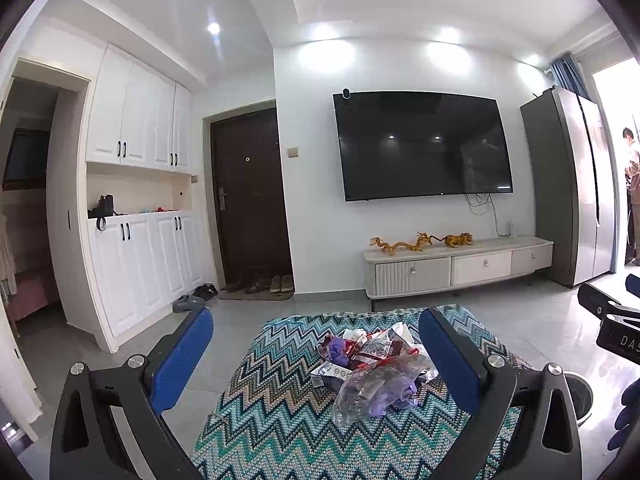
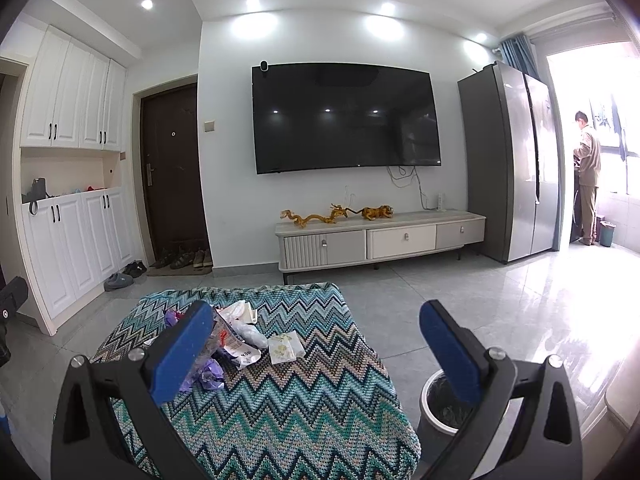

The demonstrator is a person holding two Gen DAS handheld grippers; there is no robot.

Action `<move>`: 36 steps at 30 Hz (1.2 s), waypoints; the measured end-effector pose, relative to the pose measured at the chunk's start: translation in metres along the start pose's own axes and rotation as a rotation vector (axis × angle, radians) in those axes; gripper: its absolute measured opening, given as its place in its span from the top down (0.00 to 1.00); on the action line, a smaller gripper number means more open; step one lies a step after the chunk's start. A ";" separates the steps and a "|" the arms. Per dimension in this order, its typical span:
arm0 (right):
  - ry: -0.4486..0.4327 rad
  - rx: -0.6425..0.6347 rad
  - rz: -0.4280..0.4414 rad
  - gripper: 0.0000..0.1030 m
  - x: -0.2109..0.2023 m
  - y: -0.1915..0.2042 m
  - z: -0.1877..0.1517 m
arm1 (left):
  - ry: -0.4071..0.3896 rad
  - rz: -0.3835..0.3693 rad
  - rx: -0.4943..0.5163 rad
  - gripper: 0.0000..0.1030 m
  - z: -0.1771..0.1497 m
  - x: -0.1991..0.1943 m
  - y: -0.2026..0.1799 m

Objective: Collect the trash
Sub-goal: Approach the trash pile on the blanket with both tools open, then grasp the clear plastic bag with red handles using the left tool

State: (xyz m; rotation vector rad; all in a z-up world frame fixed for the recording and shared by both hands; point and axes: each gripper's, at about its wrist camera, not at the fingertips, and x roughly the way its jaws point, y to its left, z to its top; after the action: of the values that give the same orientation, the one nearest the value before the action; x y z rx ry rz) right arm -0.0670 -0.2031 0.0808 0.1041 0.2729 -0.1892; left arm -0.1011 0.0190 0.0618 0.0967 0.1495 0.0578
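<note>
Now | trash pile [image 1: 370, 372]: crumpled clear, purple, white wrappers on zigzag cloth [image 2: 280, 400] | both jaws spread, empty.

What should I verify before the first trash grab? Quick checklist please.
1. Left gripper open, holding nothing: ok.
2. Right gripper open, holding nothing: ok.
3. Trash pile in plain view on the zigzag cloth: ok.
4. Trash bin on the floor beside the table, mouth uncovered: ok.
5. Single wrapper lies apart from the pile, easy first pick: ok.
6. Room left in the bin: cannot tell.
</note>
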 end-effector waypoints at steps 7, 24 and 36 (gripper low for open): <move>-0.006 0.029 0.012 0.00 -0.001 -0.006 -0.005 | -0.007 0.009 -0.022 0.00 -0.007 0.001 0.000; 0.067 0.019 0.016 0.00 0.041 -0.019 -0.008 | 0.106 -0.119 -0.004 0.00 -0.030 0.055 0.009; 0.329 0.028 0.046 0.00 0.153 -0.022 -0.052 | 0.427 -0.372 0.045 0.01 -0.088 0.161 -0.019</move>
State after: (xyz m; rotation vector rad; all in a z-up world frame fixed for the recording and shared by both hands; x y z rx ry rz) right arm 0.0598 -0.2444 -0.0136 0.1695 0.5953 -0.1296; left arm 0.0453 0.0185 -0.0502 0.0993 0.5924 -0.2990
